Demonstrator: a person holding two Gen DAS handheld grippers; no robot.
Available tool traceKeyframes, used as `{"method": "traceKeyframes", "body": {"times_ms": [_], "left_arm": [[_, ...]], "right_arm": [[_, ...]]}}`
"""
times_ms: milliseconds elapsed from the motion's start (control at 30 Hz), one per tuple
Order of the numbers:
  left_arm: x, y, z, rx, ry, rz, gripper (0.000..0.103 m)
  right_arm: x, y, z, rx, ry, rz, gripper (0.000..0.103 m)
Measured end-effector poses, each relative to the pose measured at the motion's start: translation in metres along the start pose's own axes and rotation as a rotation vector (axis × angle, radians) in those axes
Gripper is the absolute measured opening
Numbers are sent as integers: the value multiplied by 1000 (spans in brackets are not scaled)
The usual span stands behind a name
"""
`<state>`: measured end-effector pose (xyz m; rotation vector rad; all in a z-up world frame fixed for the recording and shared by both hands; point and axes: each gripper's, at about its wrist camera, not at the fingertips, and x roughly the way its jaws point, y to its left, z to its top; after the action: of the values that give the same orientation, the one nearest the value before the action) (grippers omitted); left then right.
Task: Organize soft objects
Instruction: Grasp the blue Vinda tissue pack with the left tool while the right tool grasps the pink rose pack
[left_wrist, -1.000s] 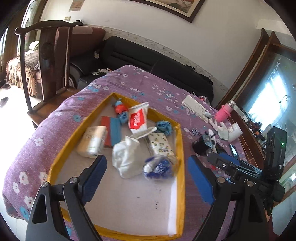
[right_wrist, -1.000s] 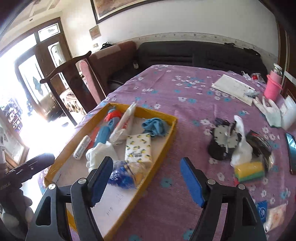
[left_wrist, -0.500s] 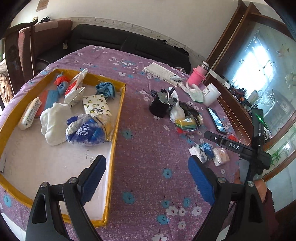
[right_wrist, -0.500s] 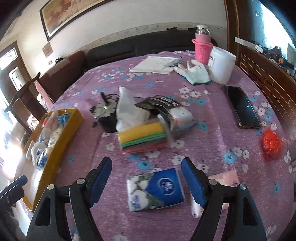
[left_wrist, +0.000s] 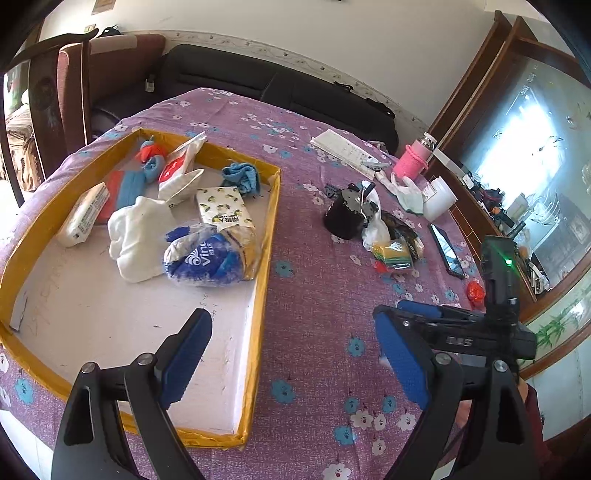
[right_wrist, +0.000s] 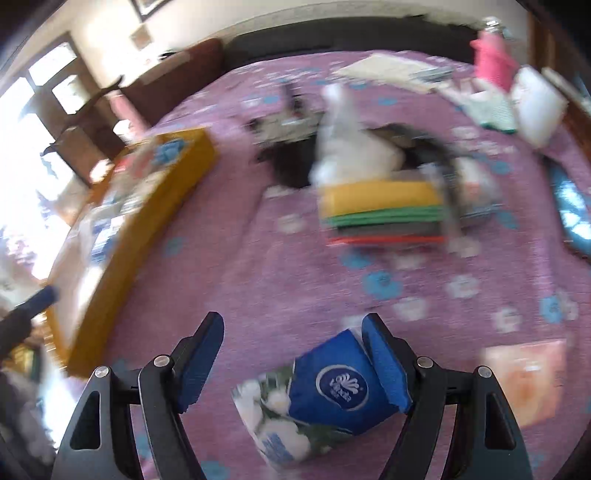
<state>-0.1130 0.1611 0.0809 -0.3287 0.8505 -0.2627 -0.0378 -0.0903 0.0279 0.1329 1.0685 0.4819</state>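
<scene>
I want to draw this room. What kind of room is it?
Probably a living room at home: a black sofa along the wall, a wooden armchair, and a table under a purple flowered cloth holding household bits.

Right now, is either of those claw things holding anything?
No. The left gripper is open over the tray. The right gripper is open around a blue tissue pack, not yet gripping.

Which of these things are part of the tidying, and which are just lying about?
Part of the job: blue tissue pack between the open right tongs; yellow tray; white cloth.
Lying about: phone; pink bottle; black pot.
</scene>
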Motion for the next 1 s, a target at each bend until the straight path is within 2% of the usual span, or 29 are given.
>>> {"method": "traceKeyframes", "body": {"times_ms": [67,167,267,367,467,600,767,900,1000], "left_arm": [[-1,0,0,15,4,1,90],[6,-6,-4,53,37,-4,90],[20,-23,-11,111,82,-27,90],[40,-49,-20,175,146,-55,90],[62,-77,-31,227,202,-77,90],[91,-112,-39,310,236,-67,90],[114,-138,-43,393,238,-27,89],[133,-147,-49,455,266,44,90],[133,-151,-53,501,245,72,90]], "right_arm": [[-18,-1,-1,25,-55,42,81],[-52,-18,-6,86,-146,13,81],[-83,-41,-19,125,-209,-117,81],[-104,-69,-32,171,-235,-234,81],[-118,-107,-44,265,-233,-311,81],[-119,-135,-54,329,-205,-341,81],[-95,-128,-48,292,-155,-341,81],[-71,-117,-44,233,-125,-379,85],[-57,-114,-42,202,-102,-408,88]]}}
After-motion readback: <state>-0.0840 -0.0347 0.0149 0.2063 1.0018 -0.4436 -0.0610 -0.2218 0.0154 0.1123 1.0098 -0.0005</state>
